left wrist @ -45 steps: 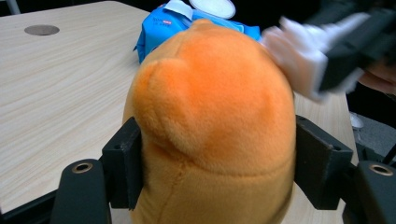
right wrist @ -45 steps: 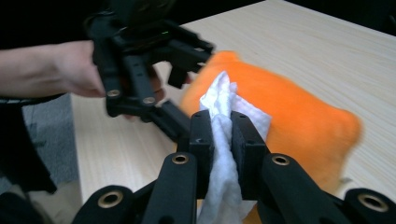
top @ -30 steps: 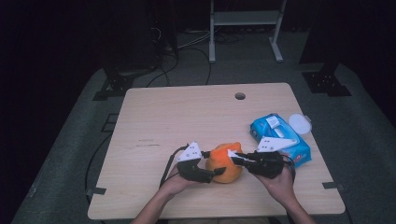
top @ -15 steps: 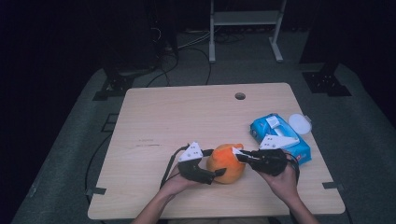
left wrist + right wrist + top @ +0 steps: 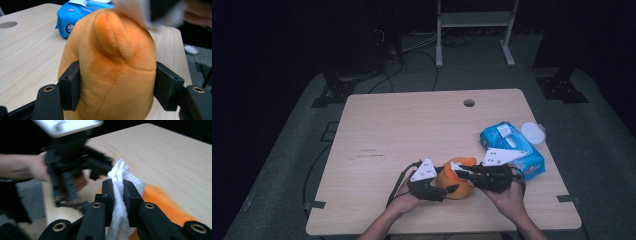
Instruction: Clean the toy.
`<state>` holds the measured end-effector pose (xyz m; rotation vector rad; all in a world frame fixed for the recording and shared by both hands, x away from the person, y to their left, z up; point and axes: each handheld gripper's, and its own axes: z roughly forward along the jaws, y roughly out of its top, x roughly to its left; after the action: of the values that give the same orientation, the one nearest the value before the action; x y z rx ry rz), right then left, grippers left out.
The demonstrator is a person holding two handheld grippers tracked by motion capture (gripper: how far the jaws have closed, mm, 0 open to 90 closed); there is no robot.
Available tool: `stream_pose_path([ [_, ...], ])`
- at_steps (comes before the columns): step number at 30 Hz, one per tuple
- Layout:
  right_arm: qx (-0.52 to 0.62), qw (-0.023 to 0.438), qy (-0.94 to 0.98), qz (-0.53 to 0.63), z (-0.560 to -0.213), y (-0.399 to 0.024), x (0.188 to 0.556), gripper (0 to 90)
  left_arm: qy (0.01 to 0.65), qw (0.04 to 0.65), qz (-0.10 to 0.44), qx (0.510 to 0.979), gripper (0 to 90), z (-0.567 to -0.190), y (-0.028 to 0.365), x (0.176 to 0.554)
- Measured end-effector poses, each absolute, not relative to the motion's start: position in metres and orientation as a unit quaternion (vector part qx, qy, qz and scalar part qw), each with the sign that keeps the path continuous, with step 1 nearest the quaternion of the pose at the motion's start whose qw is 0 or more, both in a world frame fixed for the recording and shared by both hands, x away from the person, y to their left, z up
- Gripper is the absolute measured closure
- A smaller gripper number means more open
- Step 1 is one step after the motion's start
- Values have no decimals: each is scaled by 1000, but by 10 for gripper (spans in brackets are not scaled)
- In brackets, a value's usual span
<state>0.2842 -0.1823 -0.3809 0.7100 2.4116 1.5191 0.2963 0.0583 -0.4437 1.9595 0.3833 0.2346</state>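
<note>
An orange plush toy (image 5: pixel 457 182) stands on the table near its front edge. My left gripper (image 5: pixel 451 186) grips it from the left. In the left gripper view its pads (image 5: pixel 71 85) press into both sides of the plush toy (image 5: pixel 110 62); the jaws have just been closing on it. My right gripper (image 5: pixel 459 172) reaches in from the right over the top of the toy. It is shut on a crumpled white wipe (image 5: pixel 120 173), which sticks out past my right gripper's (image 5: pixel 119 187) tips and lies against the orange fabric.
A blue pack of wet wipes (image 5: pixel 511 147) lies right behind the right hand, with a round white lid (image 5: pixel 532 132) at the table's right edge. A cable hole (image 5: pixel 469 103) sits at the back of the wooden table (image 5: pixel 402 130).
</note>
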Motion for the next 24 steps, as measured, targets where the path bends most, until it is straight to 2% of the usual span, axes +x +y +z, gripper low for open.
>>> stream_pose_path([
  [2, 262, 97, 812, 513, -383, -193, 290, 801, 158, 538, 99, 822, 320, -443, 58, 296],
  [5, 274, 77, 809, 514, -389, -200, 294, 800, 175, 547, 86, 814, 193, -443, 56, 298],
  [6, 274, 80, 811, 511, -389, -199, 293, 800, 178, 549, 86, 812, 184, -444, 54, 298],
  [10, 244, 72, 819, 515, -384, -187, 283, 799, 152, 534, 106, 825, 271, -444, 52, 291],
  [14, 226, 67, 828, 509, -381, -179, 280, 800, 138, 529, 118, 829, 302, -445, 54, 287],
  [18, 250, 79, 825, 501, -382, -193, 289, 799, 126, 529, 123, 830, 306, -447, 55, 285],
  [21, 273, 69, 817, 503, -387, -206, 296, 799, 122, 533, 126, 828, 300, -448, 54, 285],
  [24, 269, 67, 819, 501, -385, -202, 292, 798, 115, 529, 125, 832, 287, -448, 51, 284],
])
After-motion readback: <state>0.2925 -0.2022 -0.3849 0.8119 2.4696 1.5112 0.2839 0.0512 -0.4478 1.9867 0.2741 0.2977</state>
